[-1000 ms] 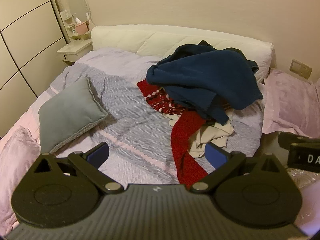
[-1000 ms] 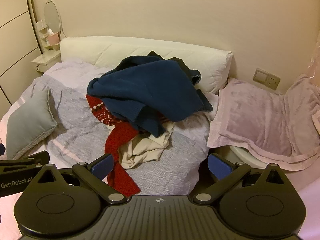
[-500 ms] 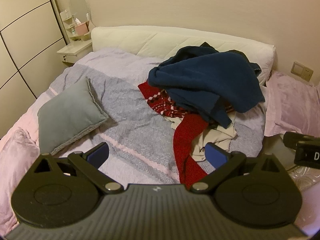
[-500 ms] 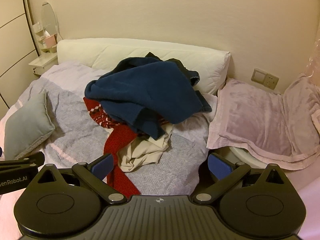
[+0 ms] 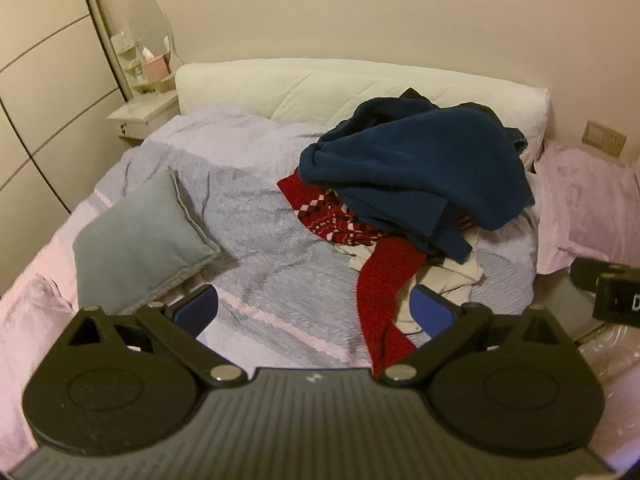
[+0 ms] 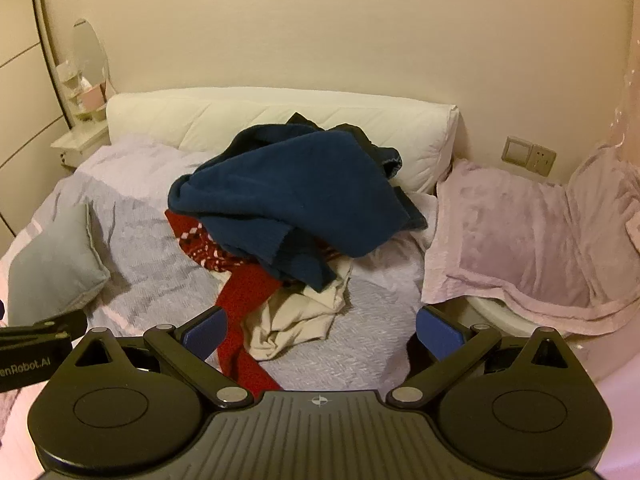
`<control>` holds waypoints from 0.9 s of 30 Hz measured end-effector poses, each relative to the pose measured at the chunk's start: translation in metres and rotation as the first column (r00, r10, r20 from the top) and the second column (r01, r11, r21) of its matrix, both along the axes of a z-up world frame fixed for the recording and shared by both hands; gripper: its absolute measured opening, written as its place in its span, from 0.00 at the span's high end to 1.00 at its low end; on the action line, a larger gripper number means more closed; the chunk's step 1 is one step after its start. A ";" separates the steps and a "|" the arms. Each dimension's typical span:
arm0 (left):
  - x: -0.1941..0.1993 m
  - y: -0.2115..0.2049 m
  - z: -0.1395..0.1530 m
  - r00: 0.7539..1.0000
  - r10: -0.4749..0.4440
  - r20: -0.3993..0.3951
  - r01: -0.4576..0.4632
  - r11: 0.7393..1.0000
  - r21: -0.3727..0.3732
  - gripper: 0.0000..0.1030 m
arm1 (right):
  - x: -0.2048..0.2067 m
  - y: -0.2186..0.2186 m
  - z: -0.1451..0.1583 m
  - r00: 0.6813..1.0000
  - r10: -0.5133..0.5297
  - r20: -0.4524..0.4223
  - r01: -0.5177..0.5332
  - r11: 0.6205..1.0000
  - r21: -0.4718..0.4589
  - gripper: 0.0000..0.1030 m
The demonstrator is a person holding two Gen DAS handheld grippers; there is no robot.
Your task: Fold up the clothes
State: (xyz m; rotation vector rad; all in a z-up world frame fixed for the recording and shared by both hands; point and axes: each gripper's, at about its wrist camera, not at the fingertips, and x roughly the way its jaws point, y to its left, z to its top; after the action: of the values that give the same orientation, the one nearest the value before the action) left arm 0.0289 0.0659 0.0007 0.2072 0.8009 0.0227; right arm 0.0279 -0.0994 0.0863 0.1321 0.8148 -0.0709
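A pile of clothes lies on the bed: a dark blue sweater (image 5: 416, 168) (image 6: 296, 196) on top, a red patterned garment (image 5: 380, 276) (image 6: 240, 300) beneath it, and a cream garment (image 5: 448, 280) (image 6: 300, 316) at the front. My left gripper (image 5: 314, 310) is open and empty, held above the grey bedspread in front of the pile. My right gripper (image 6: 322, 330) is open and empty, just short of the cream garment. Neither touches the clothes.
A grey cushion (image 5: 140, 232) (image 6: 52, 264) lies left on the bedspread (image 5: 260, 240). A white headboard pillow (image 5: 320, 84) backs the pile. A pink blanket (image 6: 532, 240) drapes right. A nightstand with mirror (image 5: 148, 64) stands far left by wardrobe doors (image 5: 36, 80).
Both grippers have drifted slightly toward the pile and to the right; the clothes lie as before. Both stay open.
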 end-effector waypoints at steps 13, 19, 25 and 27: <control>0.016 0.005 -0.013 0.999 -0.020 -0.039 0.019 1.000 -0.022 0.02 | 0.005 0.003 -0.009 1.000 -0.015 -0.025 0.014 1.000 -0.028 0.00; 0.024 -0.001 -0.017 0.998 -0.023 -0.056 0.023 1.000 -0.008 0.02 | 0.006 -0.005 -0.016 0.999 -0.018 -0.039 0.017 1.000 -0.005 0.00; 0.032 -0.007 -0.019 0.997 -0.028 -0.072 0.028 1.000 0.001 0.02 | 0.013 -0.016 -0.022 0.998 -0.020 -0.058 0.021 1.000 0.014 0.00; 0.036 -0.009 -0.020 0.997 -0.029 -0.075 0.029 1.000 0.000 0.02 | 0.017 -0.017 -0.022 0.998 -0.019 -0.063 0.020 1.000 0.009 0.00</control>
State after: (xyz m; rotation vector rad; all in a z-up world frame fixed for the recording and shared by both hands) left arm 0.0647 0.0565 -0.0192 0.2214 0.8724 -0.0120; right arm 0.0444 -0.1167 0.0639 0.1472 0.8769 -0.0899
